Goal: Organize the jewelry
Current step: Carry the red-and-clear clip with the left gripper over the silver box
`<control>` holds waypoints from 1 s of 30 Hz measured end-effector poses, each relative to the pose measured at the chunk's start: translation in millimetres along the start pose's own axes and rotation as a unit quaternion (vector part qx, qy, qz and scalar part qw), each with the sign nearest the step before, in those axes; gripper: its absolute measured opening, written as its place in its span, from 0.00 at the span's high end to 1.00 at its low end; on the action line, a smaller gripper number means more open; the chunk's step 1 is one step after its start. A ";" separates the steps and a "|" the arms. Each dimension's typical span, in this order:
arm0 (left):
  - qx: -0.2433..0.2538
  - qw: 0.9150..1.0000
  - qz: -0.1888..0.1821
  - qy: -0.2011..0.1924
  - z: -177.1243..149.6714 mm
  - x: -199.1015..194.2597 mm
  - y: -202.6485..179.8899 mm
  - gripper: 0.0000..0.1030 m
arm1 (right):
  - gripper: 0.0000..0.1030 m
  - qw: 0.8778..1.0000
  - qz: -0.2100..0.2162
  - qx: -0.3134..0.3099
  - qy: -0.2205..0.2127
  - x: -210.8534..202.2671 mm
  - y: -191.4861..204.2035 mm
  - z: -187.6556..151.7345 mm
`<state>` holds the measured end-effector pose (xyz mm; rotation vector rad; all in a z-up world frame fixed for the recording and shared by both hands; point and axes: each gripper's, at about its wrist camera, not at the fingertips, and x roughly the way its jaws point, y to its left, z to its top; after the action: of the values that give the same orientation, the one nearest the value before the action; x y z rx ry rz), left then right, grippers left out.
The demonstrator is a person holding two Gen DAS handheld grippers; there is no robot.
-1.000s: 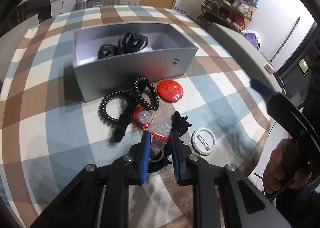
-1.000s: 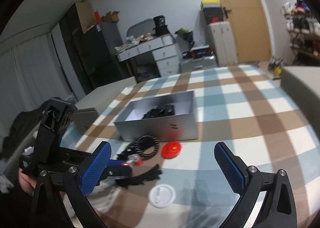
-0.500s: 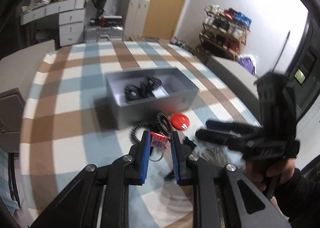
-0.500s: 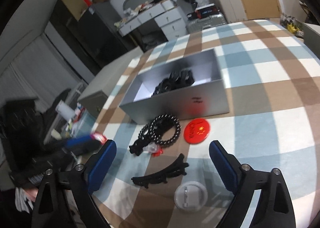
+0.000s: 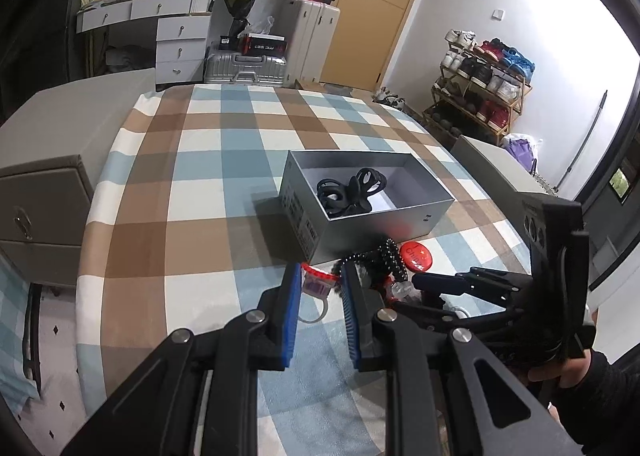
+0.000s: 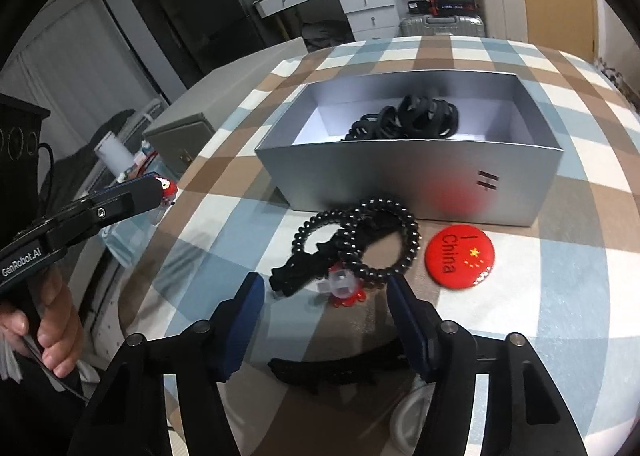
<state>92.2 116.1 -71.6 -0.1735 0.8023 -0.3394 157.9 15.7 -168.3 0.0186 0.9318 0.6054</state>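
My left gripper (image 5: 320,288) is shut on a small red and clear toy ring (image 5: 316,284), held in the air left of the table; it also shows in the right wrist view (image 6: 166,190). My right gripper (image 6: 324,292) is open, low over the checked table (image 6: 580,256), with a second red and clear ring (image 6: 342,286), two black spiral hair ties (image 6: 360,240) and a black hair clip (image 6: 296,272) between and just beyond its fingers. A silver open box (image 6: 420,180) behind them holds black hair clips (image 6: 412,122). A red China badge (image 6: 460,256) lies right of the ties.
A long black hair clip (image 6: 340,370) and a white round badge (image 6: 408,412) lie under my right gripper. A grey cabinet (image 5: 44,192) stands left of the table. A dresser, suitcases and a shoe rack (image 5: 484,84) line the far walls.
My left gripper has lifted the red ring off the table and swung up and left. My right gripper has moved down and in toward the items before the box.
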 end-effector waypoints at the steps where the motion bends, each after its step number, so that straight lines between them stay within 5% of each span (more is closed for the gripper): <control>1: -0.002 1.000 0.000 0.000 -0.9 0.7 1.2 0.86 | 0.41 1.000 -0.011 -0.009 0.002 1.9 2.9 -0.9; 7: -0.004 1.000 0.008 0.009 -2.6 -0.8 4.8 0.86 | 0.53 0.997 -0.054 -0.052 -0.011 4.3 17.0 -1.2; 12: 0.004 1.000 0.017 0.006 -5.4 -6.9 -0.3 0.86 | 0.82 0.995 -0.081 -0.062 0.000 11.9 16.1 -4.3; 19: 0.009 1.000 0.023 0.010 -6.3 -9.0 -7.5 0.86 | 0.82 0.997 -0.042 -0.058 -0.013 4.7 10.2 -11.3; 30: 0.021 1.000 0.020 0.004 0.5 -11.4 -31.5 0.86 | 0.82 0.995 0.015 -0.025 -0.091 -49.5 1.0 -15.6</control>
<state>78.0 90.8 -54.8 -0.1171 0.8041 -0.3188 123.6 -11.8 -140.6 0.0424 0.7415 0.6435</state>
